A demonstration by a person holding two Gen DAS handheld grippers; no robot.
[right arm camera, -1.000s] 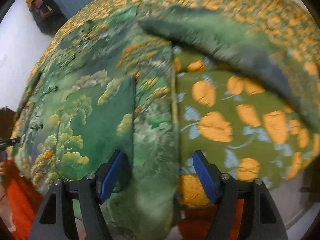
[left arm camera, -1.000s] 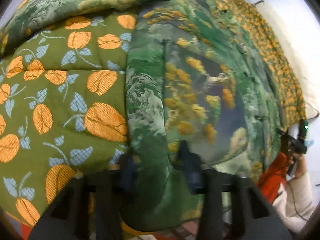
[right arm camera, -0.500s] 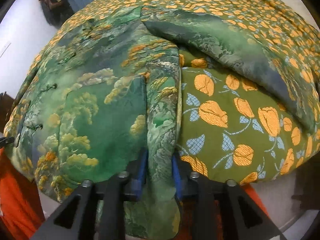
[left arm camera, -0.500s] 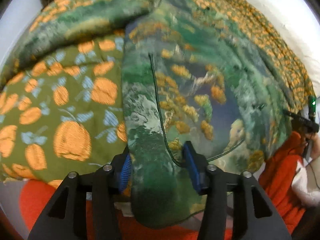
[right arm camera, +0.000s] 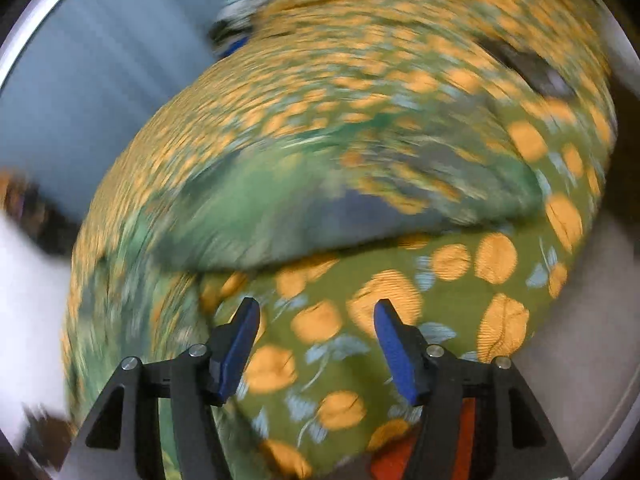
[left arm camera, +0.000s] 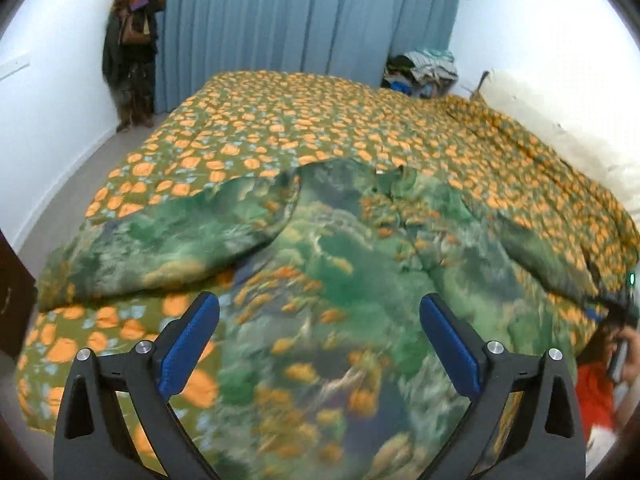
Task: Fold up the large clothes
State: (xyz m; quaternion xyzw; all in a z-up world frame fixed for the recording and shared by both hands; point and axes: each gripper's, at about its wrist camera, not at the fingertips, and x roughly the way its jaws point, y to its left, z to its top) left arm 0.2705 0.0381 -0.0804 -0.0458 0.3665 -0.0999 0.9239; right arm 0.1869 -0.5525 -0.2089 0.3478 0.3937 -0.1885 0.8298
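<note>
Both my hand-held grippers just opened: left hand-held gripper [left arm camera: 319,344] wide, right hand-held gripper [right arm camera: 316,350] partway, nothing clamped. Green printed garment [left arm camera: 328,264] lies on bed [left arm camera: 304,120], sleeve at 10 o'clock folded in; further folds prob. left.

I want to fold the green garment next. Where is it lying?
In the left wrist view the green garment lies spread on the near end of the orange-flowered bedspread, straight ahead of the open left gripper.

I see garment [left arm camera: 320,280] spread on bedspread [left arm camera: 320,120] | curtain [left arm camera: 300,16] behind bed | hanging coats [left arm camera: 132,48] far left corner | clothes pile [left arm camera: 424,70] far right | person's hand [left arm camera: 624,354] at right edge
</note>
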